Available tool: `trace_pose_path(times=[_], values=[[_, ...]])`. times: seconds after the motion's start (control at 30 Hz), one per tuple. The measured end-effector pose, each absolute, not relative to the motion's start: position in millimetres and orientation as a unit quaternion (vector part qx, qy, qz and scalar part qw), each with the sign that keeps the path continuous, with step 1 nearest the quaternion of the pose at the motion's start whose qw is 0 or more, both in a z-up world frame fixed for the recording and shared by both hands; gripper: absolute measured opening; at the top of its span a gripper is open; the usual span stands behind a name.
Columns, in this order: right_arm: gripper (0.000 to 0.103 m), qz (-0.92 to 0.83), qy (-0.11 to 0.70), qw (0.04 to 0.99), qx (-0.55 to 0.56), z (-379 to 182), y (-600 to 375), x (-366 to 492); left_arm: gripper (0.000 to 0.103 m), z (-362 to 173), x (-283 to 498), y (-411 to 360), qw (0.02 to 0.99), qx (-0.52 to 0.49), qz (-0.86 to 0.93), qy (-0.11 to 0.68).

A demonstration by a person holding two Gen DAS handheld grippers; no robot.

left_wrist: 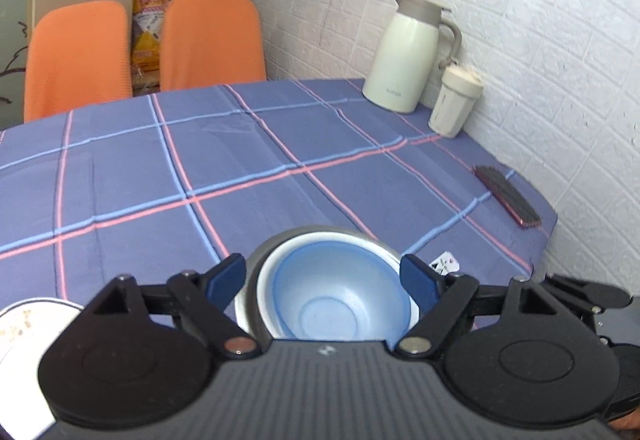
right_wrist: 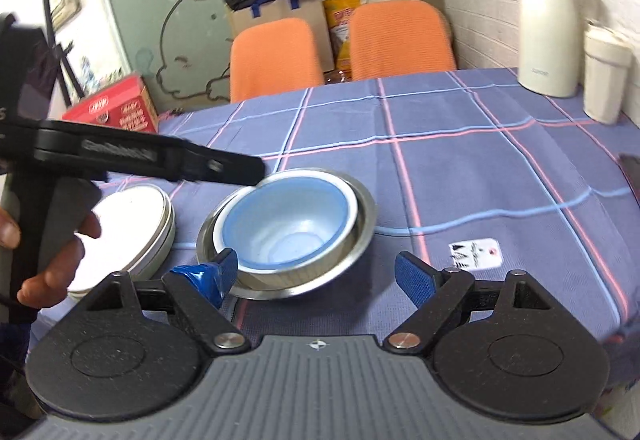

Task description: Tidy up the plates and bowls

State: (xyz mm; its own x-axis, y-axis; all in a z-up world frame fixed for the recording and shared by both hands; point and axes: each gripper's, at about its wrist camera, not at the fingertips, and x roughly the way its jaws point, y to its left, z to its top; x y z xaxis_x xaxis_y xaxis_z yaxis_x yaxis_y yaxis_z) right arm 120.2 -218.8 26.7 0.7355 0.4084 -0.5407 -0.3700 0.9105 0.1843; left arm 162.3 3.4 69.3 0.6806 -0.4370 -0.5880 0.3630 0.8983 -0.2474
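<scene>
Your left gripper (left_wrist: pixel 323 276) hangs with jaws spread wide over the blue bowl (left_wrist: pixel 334 290), gripping nothing; your right gripper (right_wrist: pixel 316 272) is likewise spread and empty. That bowl sits nested in a white bowl (right_wrist: pixel 280 272) inside a steel bowl (right_wrist: pixel 362 224) on the checked tablecloth (right_wrist: pixel 460 168). Just beside it lies a white plate (right_wrist: pixel 132 224); a card (right_wrist: pixel 474 254) lies near.

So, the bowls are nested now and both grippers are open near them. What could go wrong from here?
1. The blue bowl and white bowl sit tilted inside the steel bowl; gripping one rim could tip the stack.
2. The left gripper hangs above the stack and could knock it.
3. The white plates lie close beside the stack and could get bumped.
</scene>
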Motion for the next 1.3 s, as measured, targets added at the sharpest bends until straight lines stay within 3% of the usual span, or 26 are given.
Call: trace_pose_path(times=[0.37,0.4,0.67,0.83,1.3], values=[[0.073,0.169,0.255,0.947,0.101,28.0,-222.8,131.7,0.084,68.3,139.5,20.8,0.933,-0.150,-0.147,0.293],[0.073,0.154,0.247,0.951,0.103,27.8,-221.8,131.5,0.103,67.0,138.5,22.0,0.936,-0.155,-0.130,0.290],[0.074,0.117,0.262,0.951,0.116,22.0,-215.3,141.9,0.103,66.5,130.5,25.7,0.952,-0.124,-0.071,0.270],[0.074,0.103,0.253,0.941,0.198,22.9,-220.2,130.9,0.103,67.4,119.5,24.1,0.956,-0.115,-0.070,0.259],[0.074,0.066,0.269,0.954,0.112,22.5,-200.0,87.9,0.103,63.0,55.0,13.1,0.963,-0.066,-0.057,0.256]])
